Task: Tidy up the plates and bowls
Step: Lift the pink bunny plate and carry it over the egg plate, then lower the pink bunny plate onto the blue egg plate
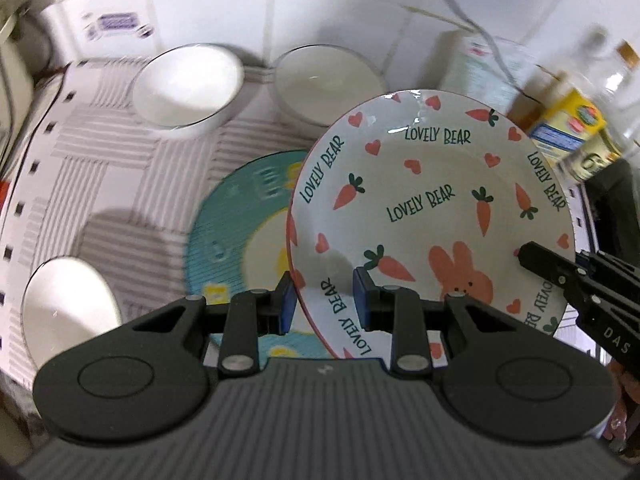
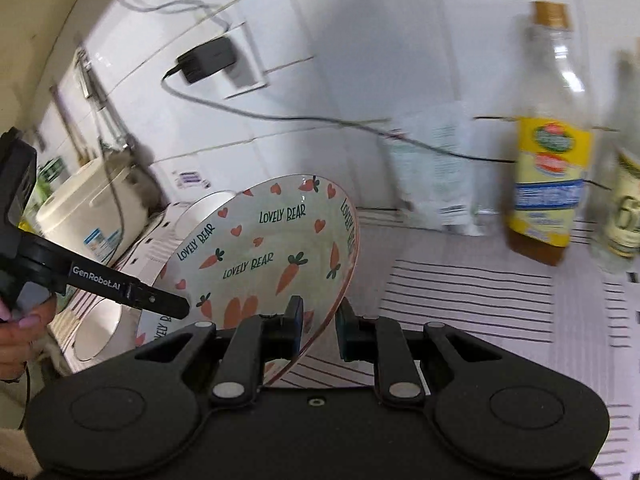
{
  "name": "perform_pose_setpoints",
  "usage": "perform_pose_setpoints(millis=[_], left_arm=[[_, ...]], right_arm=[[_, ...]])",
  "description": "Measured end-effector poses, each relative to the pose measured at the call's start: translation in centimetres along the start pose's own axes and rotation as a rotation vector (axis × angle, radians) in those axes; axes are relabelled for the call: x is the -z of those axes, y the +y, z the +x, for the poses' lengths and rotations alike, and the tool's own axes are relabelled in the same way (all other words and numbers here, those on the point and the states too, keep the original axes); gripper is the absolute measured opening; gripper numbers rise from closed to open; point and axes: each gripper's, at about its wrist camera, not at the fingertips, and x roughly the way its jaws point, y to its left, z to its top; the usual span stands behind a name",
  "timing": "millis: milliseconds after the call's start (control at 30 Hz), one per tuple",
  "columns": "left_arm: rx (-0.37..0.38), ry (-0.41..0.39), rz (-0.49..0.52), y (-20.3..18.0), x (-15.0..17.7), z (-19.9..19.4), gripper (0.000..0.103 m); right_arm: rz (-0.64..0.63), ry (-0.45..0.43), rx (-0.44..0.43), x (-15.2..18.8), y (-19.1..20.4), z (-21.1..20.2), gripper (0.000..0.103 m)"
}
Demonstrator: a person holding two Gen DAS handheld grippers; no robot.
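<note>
Round white ceramic plate with carrot-and-rabbit print (image 1: 432, 216) held tilted above tabletop (image 1: 120, 184). Left gripper (image 1: 322, 300) and right gripper (image 2: 318, 326) jaws narrowly parted, each pinching opposite rim: two-point hold steadies plate, probably for stacking on teal round plate (image 1: 240, 220) underneath.

**White tile, striped cloth, a cluttered back edge**

The wall (image 2: 400, 40) behind the bench is glossy white tile with pale grout lines. A black charger (image 2: 210, 60) sits in a white socket, its dark cable (image 2: 320, 120) trailing across the tiles. The bench (image 1: 120, 184) wears a white cloth with grey striped blocks. Along the back stand a clear bottle with a yellow label (image 2: 548, 176), amber liquid low in it, a second bottle (image 2: 624, 208) beside it, and a pale printed pouch (image 2: 436, 176) against the wall. A cream appliance (image 2: 86, 208) sits at the left end. The light is even and soft.
</note>
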Motion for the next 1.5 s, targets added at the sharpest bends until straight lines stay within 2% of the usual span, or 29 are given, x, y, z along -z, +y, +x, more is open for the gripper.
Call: perform_pose_setpoints(millis=[233, 367, 567, 733, 967, 1067, 1200, 1367, 1500], left_arm=[[-0.045, 0.035, -0.086, 3.5, 0.7, 0.8, 0.028], [-0.043, 0.054, -0.118, 4.9, 1.3, 1.5, 0.028], [-0.049, 0.084, -0.149, 5.7, 2.1, 2.8, 0.028], [-0.106, 0.135, -0.141, 5.6, 2.5, 3.9, 0.03], [-0.169, 0.176, -0.083, 4.6, 1.8, 4.5, 0.029], [-0.216, 0.171, -0.027, 3.5, 1.8, 4.7, 0.03], [-0.233, 0.165, -0.027, 3.5, 1.6, 4.8, 0.029], [-0.261, 0.147, -0.019, 3.3, 1.5, 4.9, 0.029], [-0.268, 0.144, -0.019, 3.2, 1.5, 4.9, 0.029]], right_arm=[[-0.038, 0.064, -0.073, -0.4, 2.2, 3.6, 0.021], [-0.076, 0.116, -0.12, -0.2, 2.9, 5.0, 0.022], [-0.085, 0.17, -0.119, 0.0, 3.2, 6.6, 0.022], [-0.102, 0.205, -0.121, 0.8, 3.6, 7.7, 0.022], [-0.125, 0.221, -0.074, 1.1, 4.5, 8.4, 0.022], [-0.138, 0.223, -0.035, 1.0, 4.9, 8.7, 0.022], [-0.164, 0.21, -0.006, 1.0, 5.5, 8.8, 0.023], [-0.256, 0.213, 0.045, 1.7, 7.2, 9.2, 0.032], [-0.277, 0.212, 0.075, 1.9, 7.9, 9.4, 0.039]])
